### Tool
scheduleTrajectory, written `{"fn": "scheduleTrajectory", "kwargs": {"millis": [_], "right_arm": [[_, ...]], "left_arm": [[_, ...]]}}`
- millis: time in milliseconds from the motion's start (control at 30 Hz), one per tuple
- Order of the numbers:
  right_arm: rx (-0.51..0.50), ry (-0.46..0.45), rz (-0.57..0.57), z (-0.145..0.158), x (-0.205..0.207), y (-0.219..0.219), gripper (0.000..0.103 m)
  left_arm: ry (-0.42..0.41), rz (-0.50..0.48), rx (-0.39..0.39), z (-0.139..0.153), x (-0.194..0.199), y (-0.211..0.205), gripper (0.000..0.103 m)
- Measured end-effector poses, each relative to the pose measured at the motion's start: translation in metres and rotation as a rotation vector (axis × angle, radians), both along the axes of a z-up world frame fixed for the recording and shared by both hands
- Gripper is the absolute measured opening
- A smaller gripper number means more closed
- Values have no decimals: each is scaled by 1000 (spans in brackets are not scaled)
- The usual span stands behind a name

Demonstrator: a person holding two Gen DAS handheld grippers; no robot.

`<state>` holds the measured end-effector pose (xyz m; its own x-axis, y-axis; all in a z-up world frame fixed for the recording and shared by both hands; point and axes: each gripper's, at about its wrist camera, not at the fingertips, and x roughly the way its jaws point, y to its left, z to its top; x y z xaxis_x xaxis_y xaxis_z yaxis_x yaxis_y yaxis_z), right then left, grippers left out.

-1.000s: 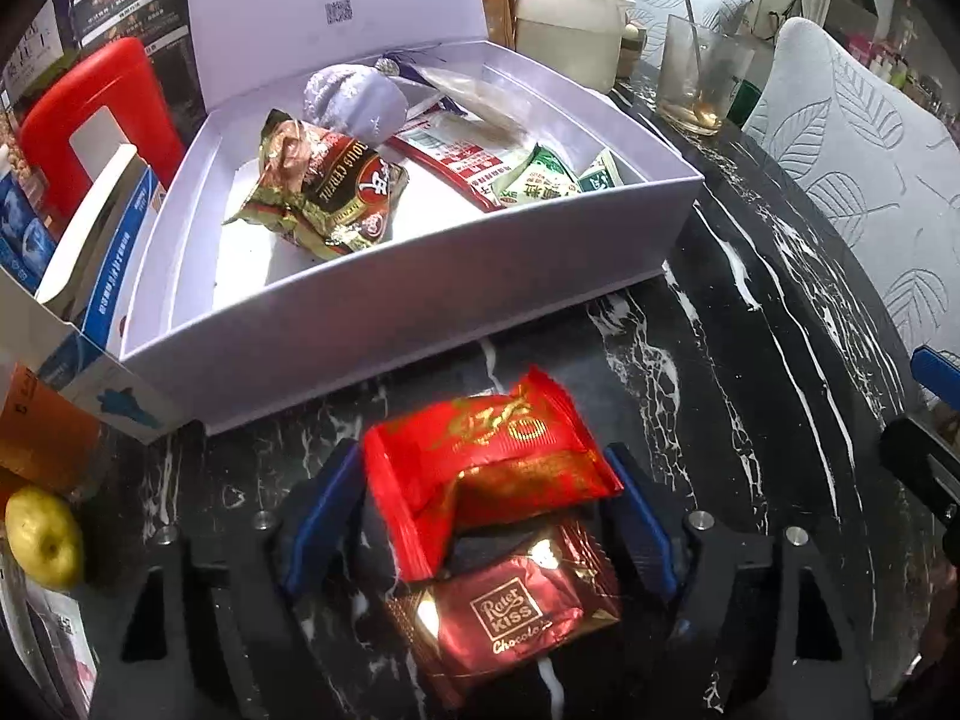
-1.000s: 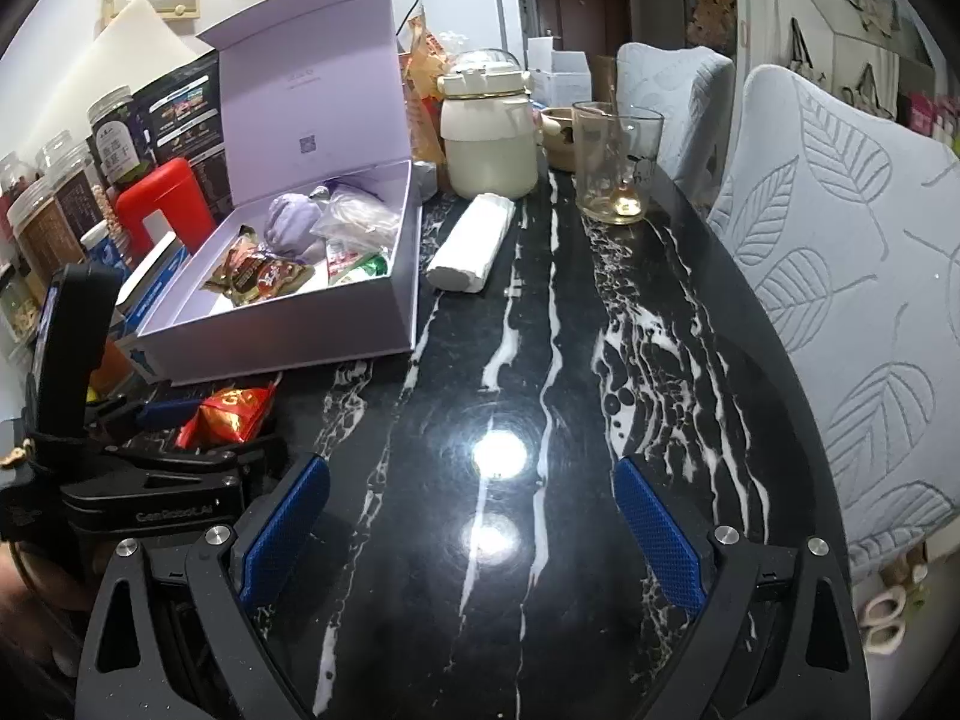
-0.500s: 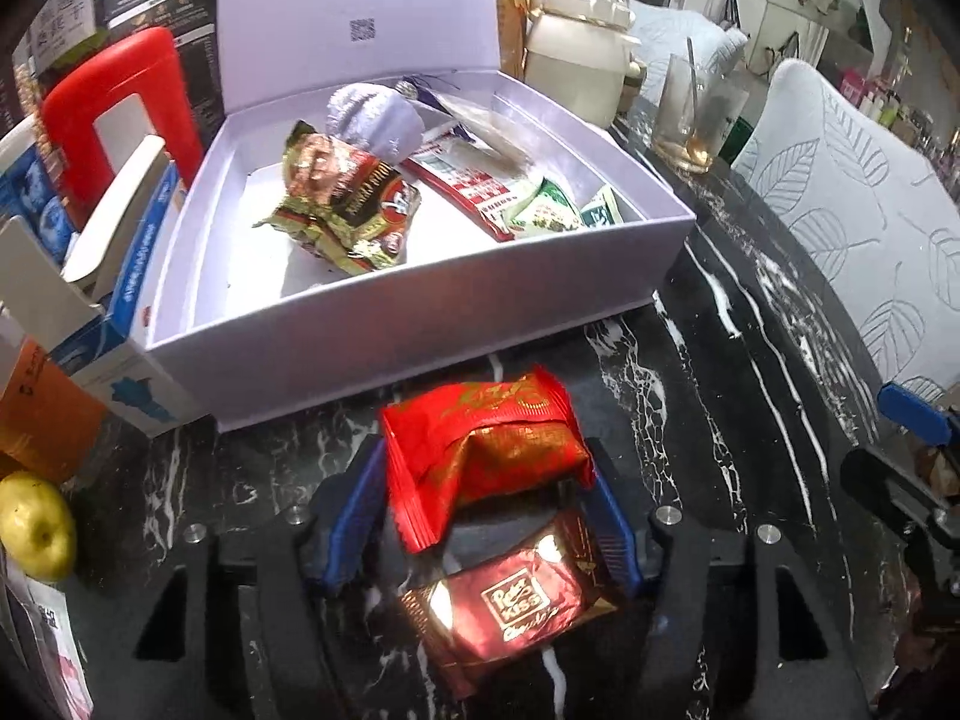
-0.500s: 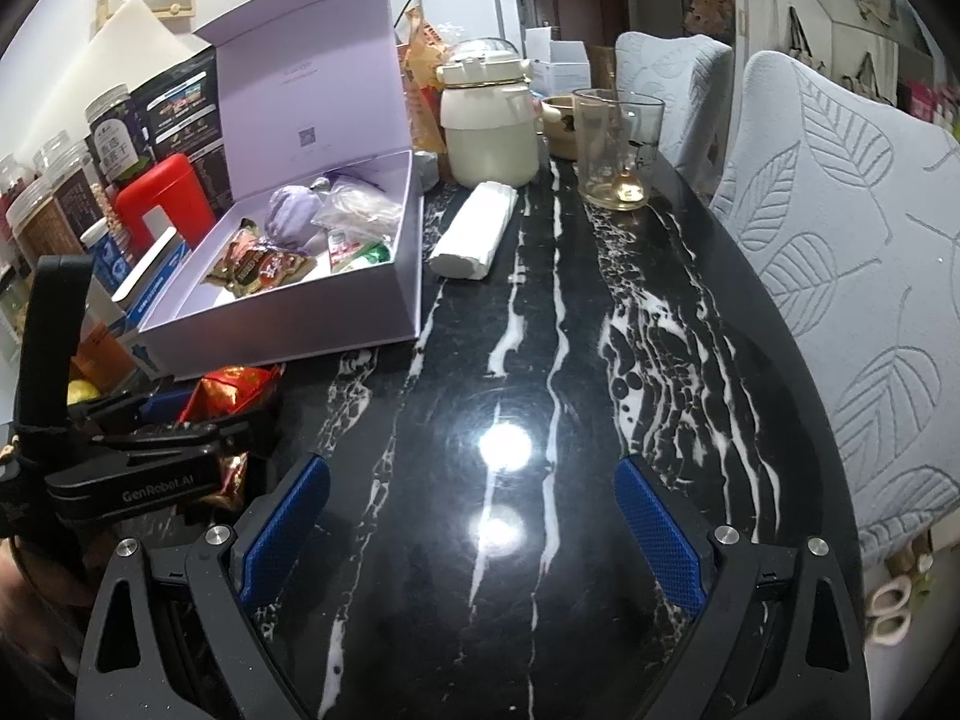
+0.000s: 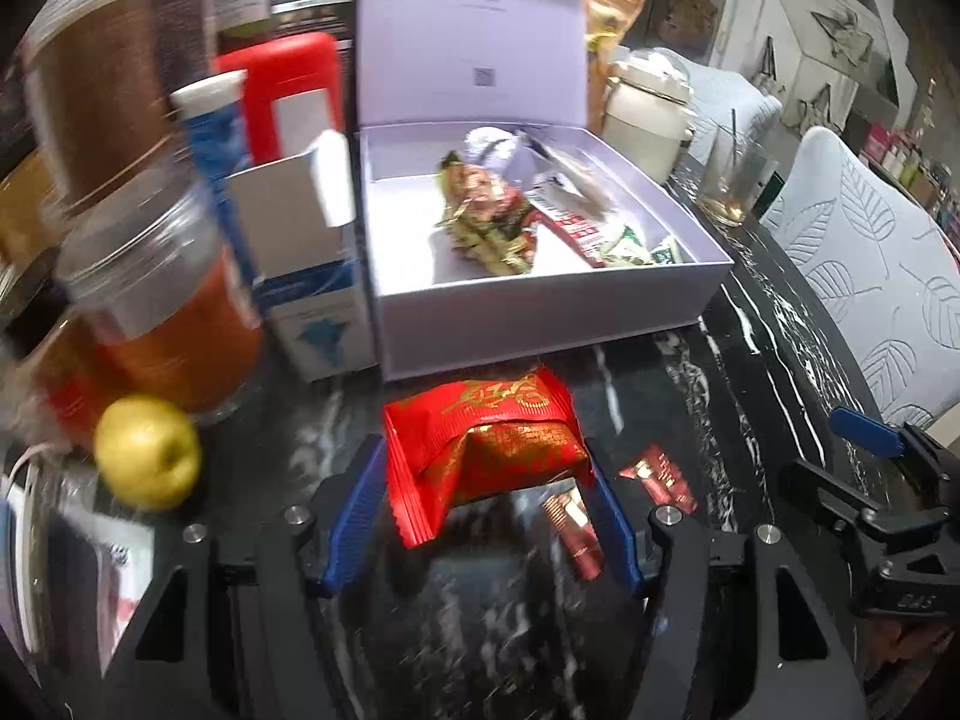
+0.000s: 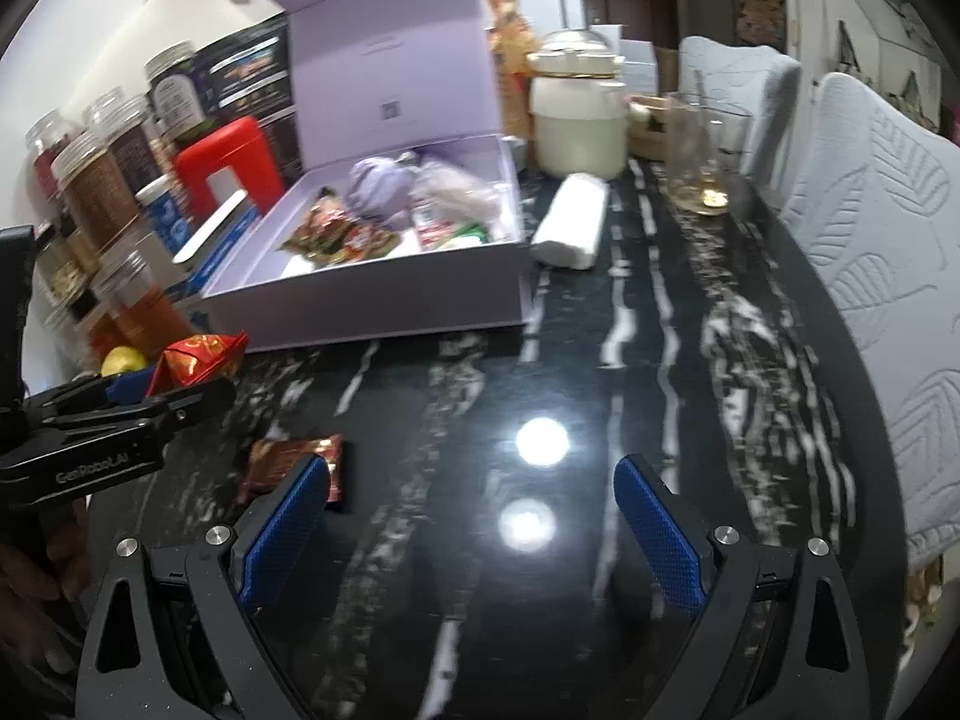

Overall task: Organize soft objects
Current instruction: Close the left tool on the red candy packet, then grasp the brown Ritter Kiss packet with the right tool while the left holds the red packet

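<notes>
My left gripper is shut on a red and gold snack packet and holds it above the black marble table, just in front of the open lilac box. The packet also shows in the right wrist view. A dark red chocolate packet lies on the table below it and shows in the left wrist view. The box holds several wrapped snacks and a lilac pouch. My right gripper is open and empty over the table's middle.
Jars, a yellow apple, a blue and white carton and a red tin crowd the left side. A white pot, a glass and a white roll stand beyond the box. Padded chairs flank the right edge.
My left gripper has closed on the red packet and lifted it off the chocolate packet, which stays on the table. The left view has swung left. The right gripper has barely moved.
</notes>
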<state>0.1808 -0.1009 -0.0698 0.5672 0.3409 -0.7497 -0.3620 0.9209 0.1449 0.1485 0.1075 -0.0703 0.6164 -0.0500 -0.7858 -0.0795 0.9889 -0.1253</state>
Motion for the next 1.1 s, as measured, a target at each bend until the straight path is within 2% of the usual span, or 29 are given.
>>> {"fn": "scheduleTrajectory", "kwargs": {"millis": [333, 500, 733, 933, 1000, 1033, 1100], "right_arm": [[-26, 43, 128, -17, -9, 55, 97], [24, 78, 152, -24, -6, 72, 97], [-18, 111, 160, -34, -5, 93, 97], [-95, 68, 159, -40, -5, 104, 96], [-125, 36, 147, -41, -6, 105, 82], [-155, 4, 146, -41, -7, 106, 66], [-155, -6, 159, -40, -6, 104, 60]], "left_arm": [[-10, 51, -31, -6, -32, 33, 63], [-21, 48, -56, -7, -39, 45, 63], [-28, 43, -72, -8, -44, 55, 63], [-25, 61, -85, -9, -48, 61, 63], [-22, 64, -87, -10, -49, 61, 63], [-21, 66, -88, -10, -49, 61, 63], [-18, 67, -93, -10, -49, 61, 63]]}}
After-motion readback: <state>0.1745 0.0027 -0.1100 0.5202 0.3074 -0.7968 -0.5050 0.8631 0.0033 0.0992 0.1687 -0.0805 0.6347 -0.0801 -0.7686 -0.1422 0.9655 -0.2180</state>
